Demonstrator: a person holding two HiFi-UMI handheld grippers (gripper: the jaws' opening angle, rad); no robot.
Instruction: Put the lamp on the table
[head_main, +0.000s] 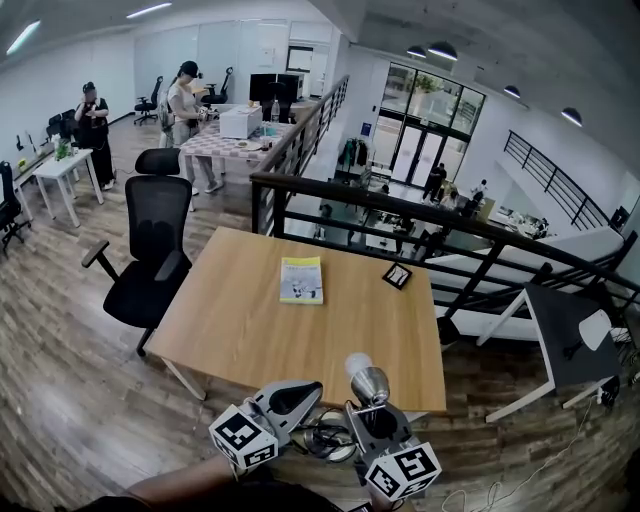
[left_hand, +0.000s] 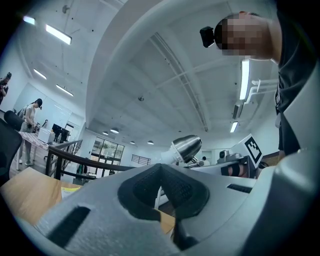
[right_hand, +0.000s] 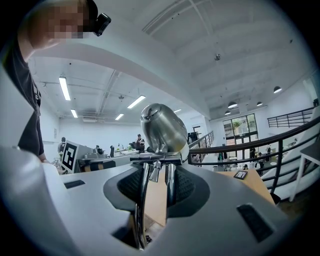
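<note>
Lower centre, my right gripper (head_main: 370, 412) clamps the brushed-steel cone-shade lamp (head_main: 371, 383), white bulb (head_main: 357, 362), by its chrome rods (right_hand: 170, 186); left gripper (head_main: 303, 394) jaws together.

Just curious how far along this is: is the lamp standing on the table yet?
Not yet. The right gripper is clamped on the lamp by its metal rods, holding it in the air at the wooden table's near edge.

The light wooden table (head_main: 250, 340) is bare across its near half. A yellow booklet (head_main: 301, 279) lies mid-table, a small black square slab (head_main: 397, 276) farther right.
</note>
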